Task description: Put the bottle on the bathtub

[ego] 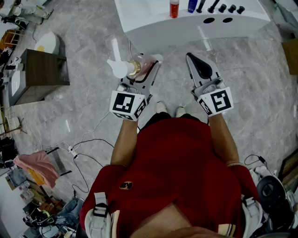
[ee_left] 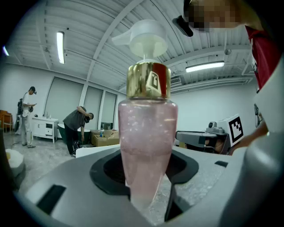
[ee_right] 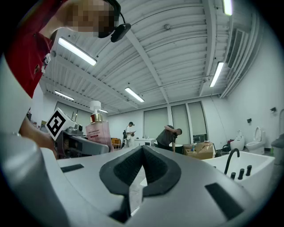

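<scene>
So, tongs: two, the left tongs [ego: 149,66] and the right tongs [ego: 195,62], each with a marker cube, held side by side over the grey marbled floor [ego: 84,42] in front of the person in a red shirt [ego: 181,153].
Left tongs: clenched on the one clear pink bottle with a gold collar and white pump head [ego: 142,66]. The jaws are parted only by the width of the bottle's lower body, with the pads pressed on both its sides.
Pink bottle: in the air in the left tongs, near the bathtub but not touching it. In the head view its pump head shows to the left of its body.
Right tongs: clenched on nothing, the black pads meeting along one seam. They are near the bathtub wall but apart from it.
Bathtub: one glossy white bathtub [ego: 186,30], beyond both tongs.
On its rim: two small upright bottles, one red [ego: 174,8] and one blue [ego: 192,5], beside a row of black tap fittings [ego: 222,8] and two dark oval holes [ego: 209,20].
Far off: two people, one standing [ee_left: 27,115] and one bent over [ee_left: 77,128].
</scene>
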`<control>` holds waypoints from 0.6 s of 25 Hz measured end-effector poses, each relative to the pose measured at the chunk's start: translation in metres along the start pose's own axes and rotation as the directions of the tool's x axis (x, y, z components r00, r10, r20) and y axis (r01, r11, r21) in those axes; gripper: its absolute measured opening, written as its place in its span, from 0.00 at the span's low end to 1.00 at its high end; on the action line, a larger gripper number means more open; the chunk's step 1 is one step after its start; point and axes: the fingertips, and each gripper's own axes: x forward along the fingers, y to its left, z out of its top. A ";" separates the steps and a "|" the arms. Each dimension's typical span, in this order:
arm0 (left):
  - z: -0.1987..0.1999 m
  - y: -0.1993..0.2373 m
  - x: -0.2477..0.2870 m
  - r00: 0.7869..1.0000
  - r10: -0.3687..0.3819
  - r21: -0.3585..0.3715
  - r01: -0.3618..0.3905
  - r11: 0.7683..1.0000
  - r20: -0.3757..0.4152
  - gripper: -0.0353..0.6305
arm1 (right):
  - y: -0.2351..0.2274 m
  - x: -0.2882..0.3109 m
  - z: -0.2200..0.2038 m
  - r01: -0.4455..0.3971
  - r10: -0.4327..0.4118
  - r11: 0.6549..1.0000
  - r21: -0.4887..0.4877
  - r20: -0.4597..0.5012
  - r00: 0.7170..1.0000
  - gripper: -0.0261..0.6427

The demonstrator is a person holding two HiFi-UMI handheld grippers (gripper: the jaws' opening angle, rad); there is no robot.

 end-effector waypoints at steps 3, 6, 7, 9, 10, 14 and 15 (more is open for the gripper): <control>0.003 0.000 -0.007 1.000 -0.002 0.003 0.002 1.000 0.000 0.39 | 0.007 0.000 0.005 0.003 -0.003 1.000 -0.001 0.003 1.000 0.03; 0.002 0.002 -0.005 1.000 -0.002 0.003 0.002 1.000 0.001 0.39 | 0.006 0.001 0.005 0.005 -0.005 1.000 0.000 0.010 1.000 0.03; 0.001 0.002 -0.004 1.000 -0.002 0.002 0.002 1.000 0.001 0.39 | 0.005 0.001 0.004 0.005 -0.005 1.000 0.002 0.015 1.000 0.03; 0.000 0.003 -0.004 1.000 -0.004 0.002 0.004 1.000 0.002 0.39 | 0.005 0.001 0.005 0.005 -0.005 1.000 0.008 0.024 1.000 0.03; 0.000 0.004 -0.004 1.000 -0.005 0.002 0.005 1.000 0.003 0.39 | 0.007 0.002 0.005 0.006 -0.006 1.000 0.009 0.025 1.000 0.03; -0.001 0.008 -0.002 1.000 -0.011 -0.001 0.011 1.000 0.006 0.39 | 0.005 0.005 0.002 0.014 -0.014 1.000 0.009 0.019 1.000 0.03; -0.001 0.009 -0.001 1.000 -0.012 -0.001 0.012 1.000 0.006 0.39 | 0.004 0.006 0.001 0.016 -0.016 1.000 0.009 0.017 1.000 0.03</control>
